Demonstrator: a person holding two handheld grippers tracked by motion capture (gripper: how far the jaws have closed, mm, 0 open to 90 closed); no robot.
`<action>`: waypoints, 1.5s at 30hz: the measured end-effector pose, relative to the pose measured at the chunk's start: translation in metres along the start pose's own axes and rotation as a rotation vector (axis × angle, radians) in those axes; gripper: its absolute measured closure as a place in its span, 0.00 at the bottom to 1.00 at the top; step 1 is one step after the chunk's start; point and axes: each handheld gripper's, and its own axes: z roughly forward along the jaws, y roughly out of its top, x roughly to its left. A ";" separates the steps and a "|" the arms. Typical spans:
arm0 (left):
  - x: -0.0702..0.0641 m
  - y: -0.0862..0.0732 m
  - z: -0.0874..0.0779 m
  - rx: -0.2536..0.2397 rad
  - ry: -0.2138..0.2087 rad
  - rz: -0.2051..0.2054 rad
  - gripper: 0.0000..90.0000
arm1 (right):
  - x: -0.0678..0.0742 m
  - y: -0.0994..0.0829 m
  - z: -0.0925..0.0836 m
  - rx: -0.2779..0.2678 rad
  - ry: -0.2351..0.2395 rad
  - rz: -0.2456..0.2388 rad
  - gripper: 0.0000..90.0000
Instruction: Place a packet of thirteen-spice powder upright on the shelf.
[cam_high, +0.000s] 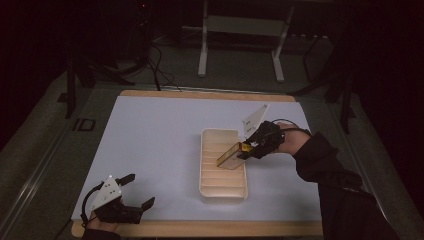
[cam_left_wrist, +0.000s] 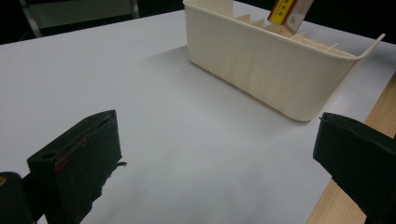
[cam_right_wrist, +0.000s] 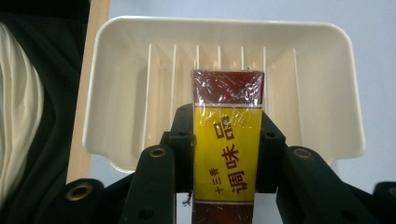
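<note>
A person lowers one wrapped packet toward a slotted bin on a white table.

At left, the left gripper (cam_high: 131, 194) rests idle, jaws apart. At centre, one cream plastic bin with divider slots (cam_high: 223, 191). At right, the right gripper (cam_high: 247, 149), clamped on one yellow-and-red film-wrapped packet (cam_high: 230, 156), holds it tilted over the bin; next, probably, aligning it with a slot.

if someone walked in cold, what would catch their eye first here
Most striking is the yellow and dark red packet, clamped in the right gripper and held tilted over the cream slotted tray on the right half of the white table. Next comes the left gripper, resting open and empty at the table's near left corner, well apart from the tray.
</note>
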 end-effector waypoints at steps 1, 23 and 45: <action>0.000 0.000 0.000 0.000 -0.001 -0.001 0.01 | 0.001 0.000 0.000 0.003 0.007 0.003 0.75; 0.000 0.000 0.001 0.006 -0.006 0.004 0.01 | -0.008 0.002 0.042 0.090 0.032 0.016 0.75; 0.000 0.000 0.000 0.004 -0.010 0.003 0.01 | -0.017 0.016 0.077 0.075 0.078 0.062 0.74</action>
